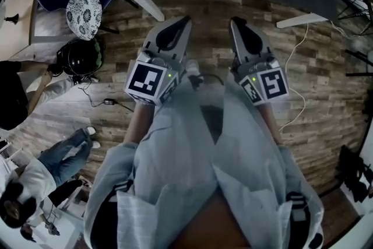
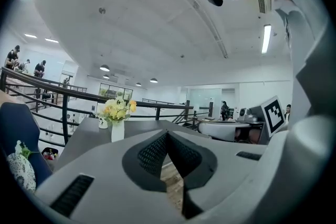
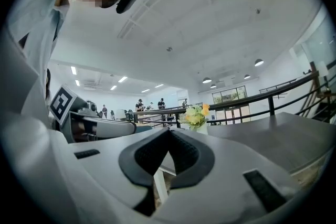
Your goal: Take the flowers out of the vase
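flowers (image 2: 116, 109) upright in vase (image 2: 117, 131) on desk (image 2: 84, 140) | vase ahead-left of left gripper (image 2: 167, 135), ahead-right of right gripper (image 3: 169, 131), well apart | left seems nearer | both jaws pressed together, empty

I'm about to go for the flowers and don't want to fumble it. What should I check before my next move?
1. Left tongs free: ok, shut with nothing between them.
2. Right tongs free: ok, shut with nothing between them.
3. Tongs open for a grasp: not ok, both are shut.
4. Flowers in the vase: ok, the vase stands upright on the table.
5. Tongs at the flowers: not ok, the vase stands well ahead.
6. Small white cup apart from the vase: cannot tell.
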`<state>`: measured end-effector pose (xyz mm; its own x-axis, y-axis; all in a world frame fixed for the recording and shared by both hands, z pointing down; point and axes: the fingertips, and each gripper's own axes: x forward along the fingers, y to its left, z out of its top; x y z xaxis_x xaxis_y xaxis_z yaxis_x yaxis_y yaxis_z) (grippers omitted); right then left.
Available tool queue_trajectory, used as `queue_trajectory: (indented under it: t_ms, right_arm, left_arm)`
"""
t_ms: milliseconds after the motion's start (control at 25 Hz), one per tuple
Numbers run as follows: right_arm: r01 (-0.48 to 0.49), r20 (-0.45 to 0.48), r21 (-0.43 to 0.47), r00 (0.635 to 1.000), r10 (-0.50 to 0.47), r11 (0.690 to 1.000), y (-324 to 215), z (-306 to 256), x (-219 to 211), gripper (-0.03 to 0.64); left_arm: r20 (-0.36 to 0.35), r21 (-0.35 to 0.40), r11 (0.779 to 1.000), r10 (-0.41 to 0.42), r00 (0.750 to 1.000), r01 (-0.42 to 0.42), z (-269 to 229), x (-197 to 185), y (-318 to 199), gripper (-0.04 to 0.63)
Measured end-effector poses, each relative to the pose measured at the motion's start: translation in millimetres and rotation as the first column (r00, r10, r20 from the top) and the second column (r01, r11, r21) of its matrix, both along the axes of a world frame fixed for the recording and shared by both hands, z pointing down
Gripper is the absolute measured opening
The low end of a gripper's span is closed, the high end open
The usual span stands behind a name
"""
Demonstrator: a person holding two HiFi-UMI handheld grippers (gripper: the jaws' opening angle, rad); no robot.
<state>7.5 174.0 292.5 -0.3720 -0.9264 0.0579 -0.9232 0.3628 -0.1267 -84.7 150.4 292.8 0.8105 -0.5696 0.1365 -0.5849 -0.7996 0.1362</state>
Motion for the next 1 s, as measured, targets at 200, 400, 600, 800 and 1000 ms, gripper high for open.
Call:
queue_trajectory:
  t_ms: [200,400,600,800,1000]
  right_arm:
    - [-0.009,-0.011,-0.003,1.0,0.009,1.0,-25.7,4.7,0.0,-0.002]
    - [-0.033,-0.007,-0.019,0.999,0.033,0.999,-41.6,11.3,4.0,-0.002]
    - [-0.03,-0.025,-0.026,0.999,0.029,0.999,-58.2,13.8,9.5,-0.002]
    - [0.006,-0.022,-0.029,1.0,-0.007,1.0,-86.8,14.7,26.7,-0.002]
    - [0.065,-0.017,-0.027,0.998,-0.065,0.998,-125.5,17.8,45.6,-0.002]
  left_arm:
    - [0.01,0.003,1.0,0.009,1.0,-0.009,6.5,-3.2,-29.0,0.012]
    - [0.012,-0.008,1.0,0.019,1.0,-0.019,13.2,-0.7,-46.2,0.011]
    - [0.018,-0.023,0.999,0.029,0.999,-0.028,17.1,10.5,-61.6,0.011]
    - [0.032,-0.029,1.0,-0.006,0.999,0.007,19.3,26.0,-84.5,0.012]
    - [0.044,-0.038,0.997,-0.072,0.996,0.074,26.4,40.0,-114.5,0.011]
